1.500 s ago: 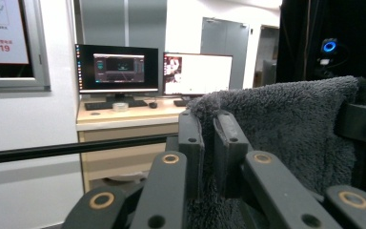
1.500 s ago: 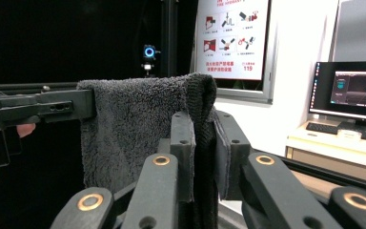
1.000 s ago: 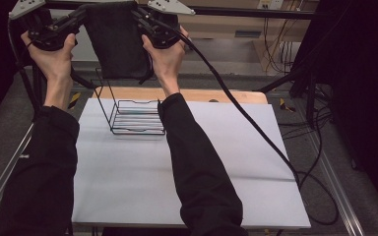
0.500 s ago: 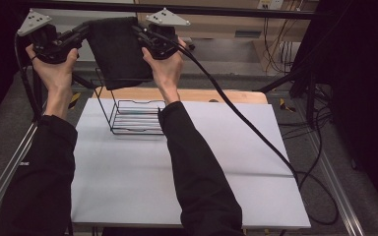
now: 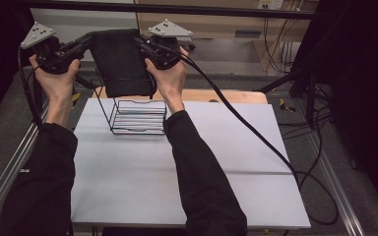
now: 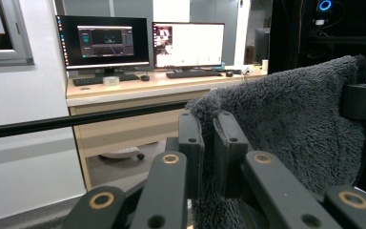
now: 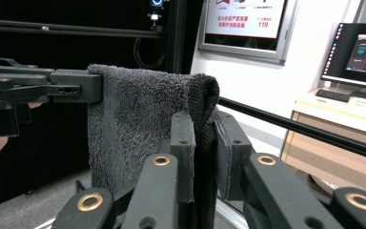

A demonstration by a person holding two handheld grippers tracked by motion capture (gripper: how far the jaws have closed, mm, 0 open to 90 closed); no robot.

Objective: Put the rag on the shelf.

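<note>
Both grippers are clamping the dark grey towel (image 5: pixel 120 61) by its top corners: left gripper (image 5: pixel 74 49) on one corner, right gripper (image 5: pixel 145 46) on the other, jaws pinched onto the fleece in both gripper views. The towel is hanging flat between them, held in the air over the far left part of the tabletop (image 5: pixel 216 162), its lower edge just above the top of the black wire rack (image 5: pixel 138 115), which is sitting near the tabletop's far edge.

My read: the person is lining it up to drape or drop onto the rack. To do that well:
- keep both corners level so the top edge is staying taut, no sag in the middle
- centre the hanging edge over the rack's wires before lowering
- lower both hands together; uneven descent is likely bunching the fleece on one side
- watch the right gripper's cable (image 5: pixel 236 113) crossing the tabletop; keep it from snagging the rack.
</note>
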